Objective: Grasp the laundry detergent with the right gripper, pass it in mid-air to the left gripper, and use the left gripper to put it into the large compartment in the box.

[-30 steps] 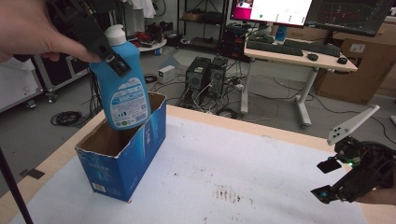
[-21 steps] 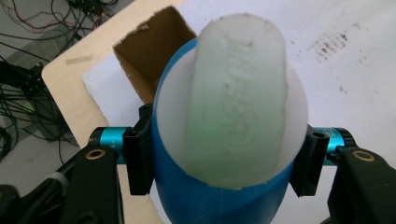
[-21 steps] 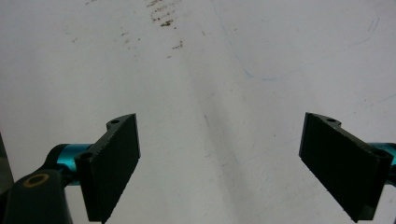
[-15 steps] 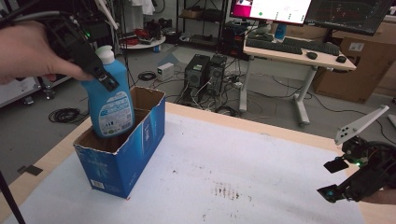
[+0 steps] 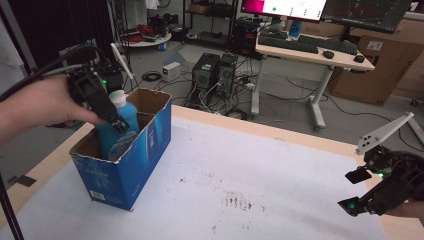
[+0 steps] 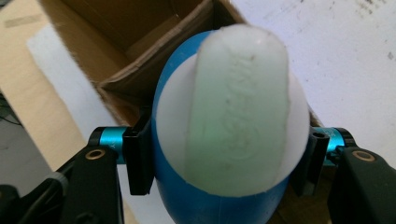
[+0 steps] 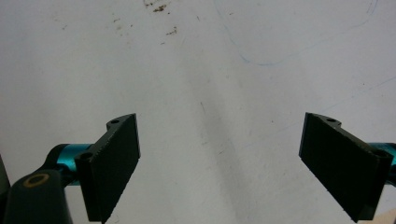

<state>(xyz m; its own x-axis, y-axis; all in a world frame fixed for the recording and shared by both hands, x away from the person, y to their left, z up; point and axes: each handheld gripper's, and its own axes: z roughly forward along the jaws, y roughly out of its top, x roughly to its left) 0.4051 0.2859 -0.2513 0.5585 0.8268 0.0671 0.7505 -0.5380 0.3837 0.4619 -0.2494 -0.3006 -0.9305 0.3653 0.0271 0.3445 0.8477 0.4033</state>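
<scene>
From the high view, the left claw (image 5: 116, 121) at the upper left of the frame is clamped on the blue plastic detergent bottle with its white cap (image 5: 118, 131), which stands partly down inside the open blue cardboard box (image 5: 131, 161) on the white-covered desk (image 5: 260, 180); the bottle's top pokes above the box rim. At the lower right, the right claw (image 5: 357, 190) hangs open and empty over the desk's edge, well apart from the box. I'd judge the risk to be the bottle's base catching on a box flap or inner wall, tipping the light box or dragging it along the desk, since nothing steadies it. The left gripper view shows what the high view cannot: both black jaws pressing the bottle's sides just under the cap (image 6: 238, 109), which looms in the centre, with the brown box interior (image 6: 140, 28) in the upper left; a grip that high might let the body swing. The right gripper view shows its jaws spread wide over bare, stained desk surface (image 7: 210, 70), holding nothing.
</scene>
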